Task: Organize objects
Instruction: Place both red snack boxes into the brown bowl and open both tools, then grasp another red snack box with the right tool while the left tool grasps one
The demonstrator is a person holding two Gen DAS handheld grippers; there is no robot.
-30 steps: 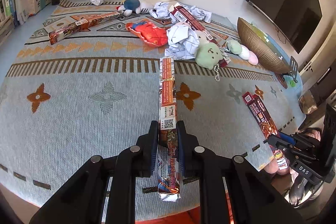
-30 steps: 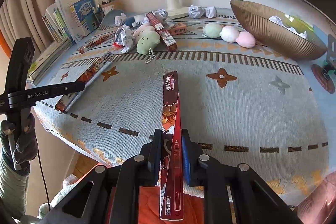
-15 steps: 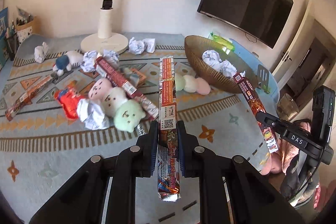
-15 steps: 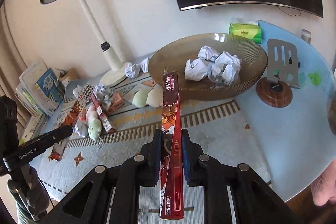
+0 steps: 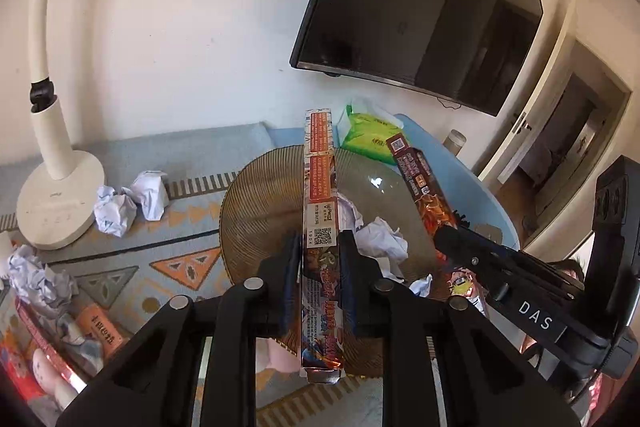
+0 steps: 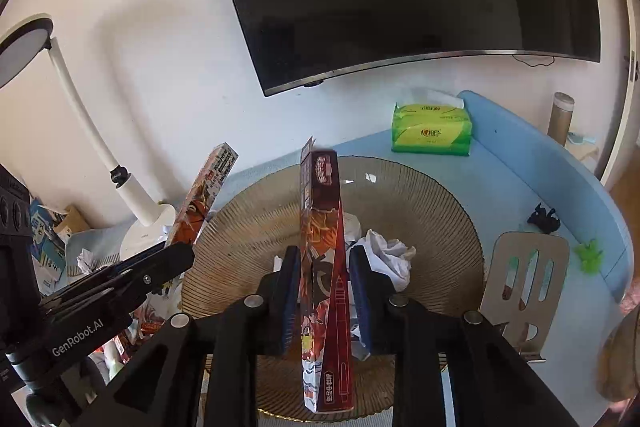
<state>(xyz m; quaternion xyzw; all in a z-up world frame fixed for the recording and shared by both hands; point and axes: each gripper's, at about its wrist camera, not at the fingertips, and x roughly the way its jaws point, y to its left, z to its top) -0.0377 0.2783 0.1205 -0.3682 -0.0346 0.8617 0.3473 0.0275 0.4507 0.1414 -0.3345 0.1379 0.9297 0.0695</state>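
Left wrist view. Left gripper [image 5: 319, 239] pitched downward over the ribbed brown bowl [image 5: 248, 211]. Jaws opening; long orange-and-white box [image 5: 320, 187] between them, lengthwise along the fingers, with a thin gap on its left side. Far end of the box reaches past the bowl's back rim; near end hangs below the fingers. Crumpled paper [image 5: 380, 239] in the bowl, just right of the fingers. Right gripper [image 5: 448, 239] enters from the right above the bowl's right half, carrying a dark red box [image 5: 420, 179] tilted up and left. Green tissue pack [image 5: 368, 139] behind the bowl, partly hidden by both boxes. White lamp base [image 5: 60, 203] at left, two paper balls [image 5: 116, 213] beside it on the patterned cloth. Dark screen [image 5: 420, 19] on the wall above.

Right wrist view. Right gripper [image 6: 325, 259] likewise angled down over the bowl's middle. Jaws opening; dark red box between them, standing on edge, a gap on its right side. Crumpled paper just right of the box, partly behind the right finger. Left gripper [image 6: 176, 255] at the bowl's left rim with its box slanting up. Slotted wooden stand [image 6: 528, 275] right of the bowl.
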